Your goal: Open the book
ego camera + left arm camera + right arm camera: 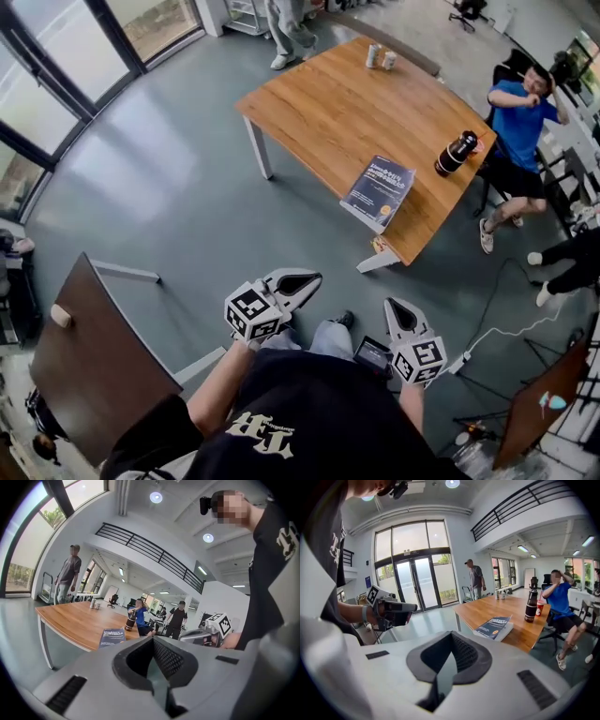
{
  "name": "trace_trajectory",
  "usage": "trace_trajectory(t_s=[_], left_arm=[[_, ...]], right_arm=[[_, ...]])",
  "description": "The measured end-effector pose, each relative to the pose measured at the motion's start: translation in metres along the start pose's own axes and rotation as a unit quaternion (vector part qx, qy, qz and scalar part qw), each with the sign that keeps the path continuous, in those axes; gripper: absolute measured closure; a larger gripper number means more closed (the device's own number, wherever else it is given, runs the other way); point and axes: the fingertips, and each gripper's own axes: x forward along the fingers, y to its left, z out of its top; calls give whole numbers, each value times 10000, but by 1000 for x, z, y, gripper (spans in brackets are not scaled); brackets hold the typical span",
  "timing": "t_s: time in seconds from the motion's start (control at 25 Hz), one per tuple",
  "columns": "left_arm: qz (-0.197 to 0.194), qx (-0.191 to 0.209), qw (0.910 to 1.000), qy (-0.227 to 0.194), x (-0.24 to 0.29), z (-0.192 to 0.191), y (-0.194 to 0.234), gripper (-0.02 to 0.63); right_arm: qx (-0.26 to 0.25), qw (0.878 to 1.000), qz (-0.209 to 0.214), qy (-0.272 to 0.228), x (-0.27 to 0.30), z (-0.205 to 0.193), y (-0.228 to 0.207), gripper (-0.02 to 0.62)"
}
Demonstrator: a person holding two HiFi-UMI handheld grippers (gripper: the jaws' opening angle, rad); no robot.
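On the table (319, 108) lies a book (379, 190), print illegible.

Left gripper (153, 644), jaws pressed together, nothing between them. Beyond, a closed dark-blue book (111, 637) lies at the wooden table's (70, 620) near edge, with a dark bottle (131, 620) standing behind it. Right gripper (191, 634) is held alongside.

Book (379, 191) cover print — too small to read, labels on far cans (381, 57) illegible
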Motion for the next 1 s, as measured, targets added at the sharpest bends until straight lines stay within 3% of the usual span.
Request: trace_trajectory(t_s=[0.56, 1.0], left_arm=[[1037, -83, 9941, -298, 20, 18, -16, 600], [1039, 84, 9941, -293, 66, 20, -46, 600]], right_arm=[[-579, 9907, 1235, 25, 29, 36, -32, 607], [-466, 9912, 1238, -65, -3, 22, -78, 608]])
